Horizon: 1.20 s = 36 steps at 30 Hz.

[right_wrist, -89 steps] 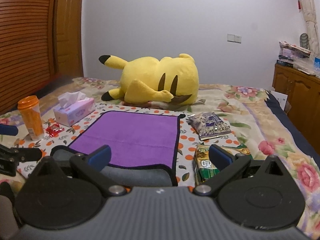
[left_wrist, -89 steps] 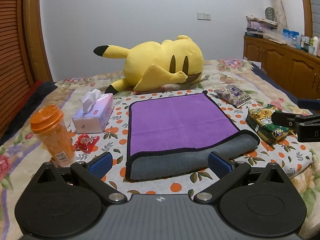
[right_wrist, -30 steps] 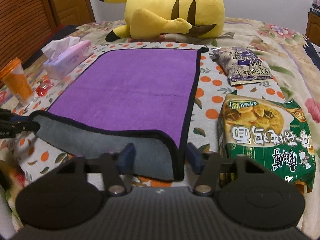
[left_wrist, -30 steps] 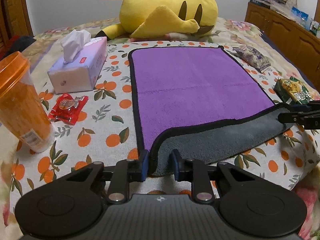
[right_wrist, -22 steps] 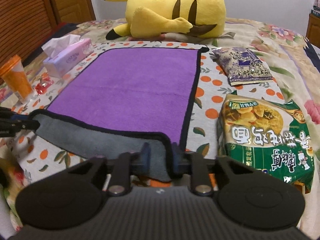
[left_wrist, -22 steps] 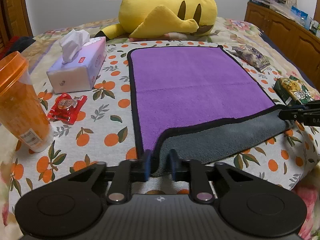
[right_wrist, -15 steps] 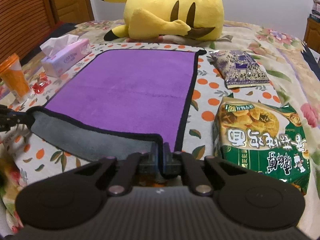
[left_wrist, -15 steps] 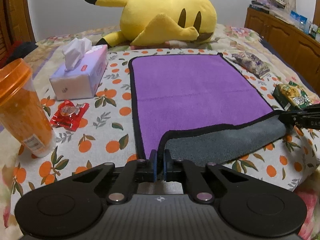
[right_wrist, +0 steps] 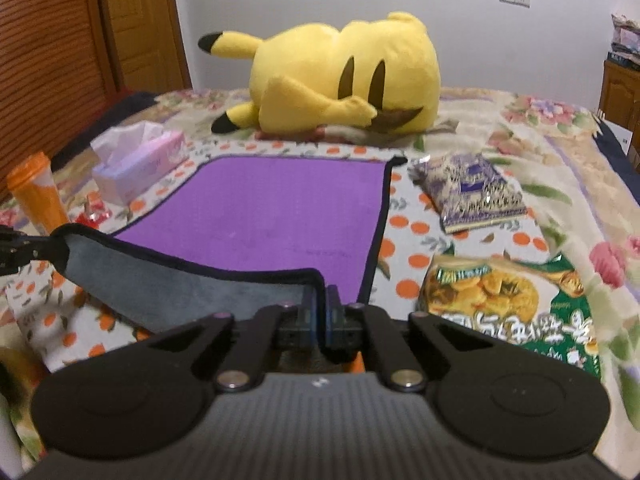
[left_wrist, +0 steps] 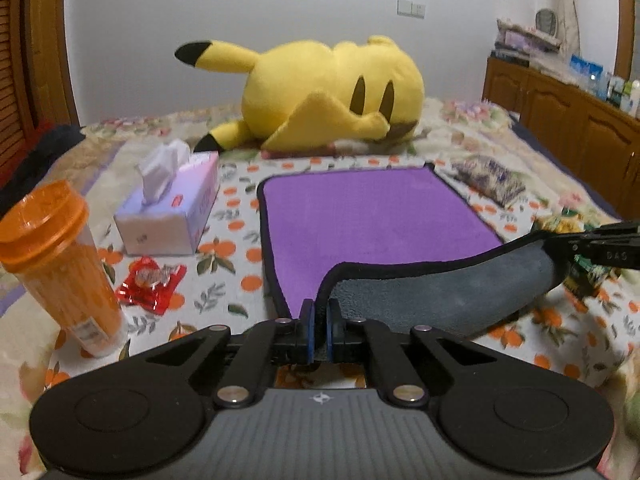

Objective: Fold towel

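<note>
The left gripper (left_wrist: 319, 317) had its jaws pressed together on the near left corner of the towel (left_wrist: 372, 216), and the right gripper (right_wrist: 320, 307) pinched the near right corner the same way. Between them the towel's near edge was lifted off the bed (right_wrist: 560, 148), its grey underside (left_wrist: 440, 292) turned up and sagging, while the purple face lay flat on the orange-print cloth (left_wrist: 236, 264) toward the far side. A yellow plush (left_wrist: 320, 92) lay at the far edge, beyond the towel. Toward the left edge stood an orange bottle (left_wrist: 60, 264), with a tissue box (left_wrist: 172, 212) and a red wrapper (left_wrist: 152, 284) near it. Toward the right edge lay a purple snack packet (right_wrist: 472, 192) and a green noodle packet (right_wrist: 508, 308).
</note>
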Available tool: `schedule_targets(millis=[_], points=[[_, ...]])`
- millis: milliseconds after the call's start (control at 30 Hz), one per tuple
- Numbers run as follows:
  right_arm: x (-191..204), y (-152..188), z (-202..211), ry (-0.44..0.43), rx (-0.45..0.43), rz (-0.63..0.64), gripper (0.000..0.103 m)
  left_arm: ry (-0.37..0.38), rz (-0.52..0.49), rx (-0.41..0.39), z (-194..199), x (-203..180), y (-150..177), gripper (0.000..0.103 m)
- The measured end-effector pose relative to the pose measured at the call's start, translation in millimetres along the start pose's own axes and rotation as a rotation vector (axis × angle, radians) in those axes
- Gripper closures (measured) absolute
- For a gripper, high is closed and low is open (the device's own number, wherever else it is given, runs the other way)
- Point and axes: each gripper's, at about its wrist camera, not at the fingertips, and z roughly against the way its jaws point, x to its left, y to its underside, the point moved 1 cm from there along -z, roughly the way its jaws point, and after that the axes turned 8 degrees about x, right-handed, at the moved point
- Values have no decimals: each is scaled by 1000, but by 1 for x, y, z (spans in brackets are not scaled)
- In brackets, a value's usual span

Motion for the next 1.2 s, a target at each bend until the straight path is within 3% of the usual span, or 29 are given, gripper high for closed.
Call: schedule_targets(millis=[1200], points=[[-11,-28,-12,6,-117,56,99,-24,-34,-113,-9,-1,-37,97]])
